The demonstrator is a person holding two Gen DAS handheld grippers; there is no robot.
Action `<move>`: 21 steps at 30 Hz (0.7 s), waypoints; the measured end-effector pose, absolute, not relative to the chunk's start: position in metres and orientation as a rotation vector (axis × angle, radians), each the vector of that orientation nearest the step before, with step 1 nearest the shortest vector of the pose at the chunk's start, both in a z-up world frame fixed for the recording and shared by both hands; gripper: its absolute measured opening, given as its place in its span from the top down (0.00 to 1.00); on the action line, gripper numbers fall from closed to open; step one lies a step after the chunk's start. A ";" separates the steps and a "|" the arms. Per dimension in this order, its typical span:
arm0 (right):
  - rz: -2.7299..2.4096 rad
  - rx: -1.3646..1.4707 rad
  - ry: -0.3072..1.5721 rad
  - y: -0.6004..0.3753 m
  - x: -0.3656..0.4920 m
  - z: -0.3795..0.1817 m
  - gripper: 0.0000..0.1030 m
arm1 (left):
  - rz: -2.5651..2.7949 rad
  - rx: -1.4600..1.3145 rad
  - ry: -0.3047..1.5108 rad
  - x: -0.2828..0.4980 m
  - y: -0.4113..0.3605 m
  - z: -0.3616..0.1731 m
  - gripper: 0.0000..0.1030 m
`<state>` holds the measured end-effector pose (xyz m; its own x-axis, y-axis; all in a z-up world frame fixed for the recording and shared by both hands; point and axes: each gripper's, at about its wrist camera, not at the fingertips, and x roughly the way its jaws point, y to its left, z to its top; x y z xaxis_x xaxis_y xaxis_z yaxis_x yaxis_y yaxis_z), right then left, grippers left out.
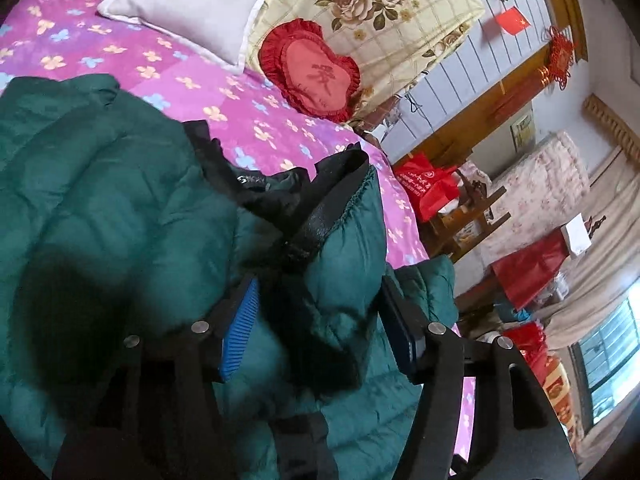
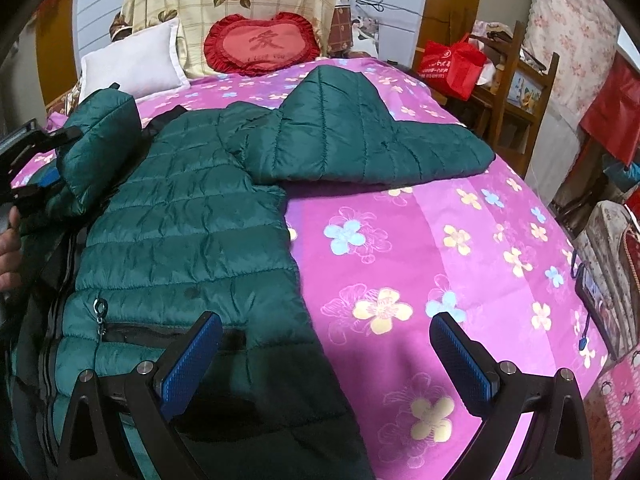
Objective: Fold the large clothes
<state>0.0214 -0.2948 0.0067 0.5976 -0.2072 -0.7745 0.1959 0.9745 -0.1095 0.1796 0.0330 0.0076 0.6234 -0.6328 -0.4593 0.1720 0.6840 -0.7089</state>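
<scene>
1. The green jacket (image 2: 180, 216) lies lengthwise on the pink bedspread (image 2: 440, 240), hood (image 2: 340, 120) toward the pillows.
2. Left gripper (image 1: 316, 320) is released (sleeve fabric between its jaws).
3. Right gripper (image 2: 326, 356) hovers released over the hem.

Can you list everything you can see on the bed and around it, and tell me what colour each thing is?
puffer jacket: one, dark green, spread on the bed, one sleeve folded over its body
bedsheet: one, pink with flowers, under the jacket
pillow: one, white, at the head of the bed
heart cushion: one, red, beside the pillow
bag: one, red, on a wooden shelf next to the bed
left gripper: black with blue pads, open around a jacket fold
right gripper: black with blue pads, open over the jacket's edge
</scene>
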 end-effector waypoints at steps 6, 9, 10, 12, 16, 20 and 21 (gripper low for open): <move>-0.236 0.008 0.877 -0.284 0.024 0.010 0.00 | -0.458 -0.690 0.769 0.150 0.073 0.019 0.37; -0.239 0.005 0.856 -0.278 0.026 0.013 0.00 | -0.383 -0.671 0.740 0.139 0.102 0.028 0.37; -0.241 0.003 0.850 -0.277 0.028 0.014 0.00 | -0.336 -0.661 0.730 0.136 0.115 0.031 0.37; -0.229 0.041 0.845 -0.276 0.037 0.021 0.00 | -0.262 -0.664 0.701 0.134 0.134 0.030 0.37; -0.174 0.074 0.841 -0.264 0.075 0.035 0.00 | -0.067 -0.600 0.734 0.137 0.161 0.017 0.37; -0.099 0.164 0.879 -0.249 0.144 0.027 0.00 | 0.066 -0.615 0.819 0.144 0.180 0.003 0.37; -0.078 0.213 0.883 -0.248 0.160 0.020 0.00 | 0.092 -0.606 0.827 0.145 0.182 0.001 0.37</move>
<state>0.1601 -0.2479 0.0204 0.6336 0.0201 -0.7734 0.1556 0.9759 0.1529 0.1447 0.1824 0.0013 0.6831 -0.1529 -0.7141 -0.3056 0.8283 -0.4696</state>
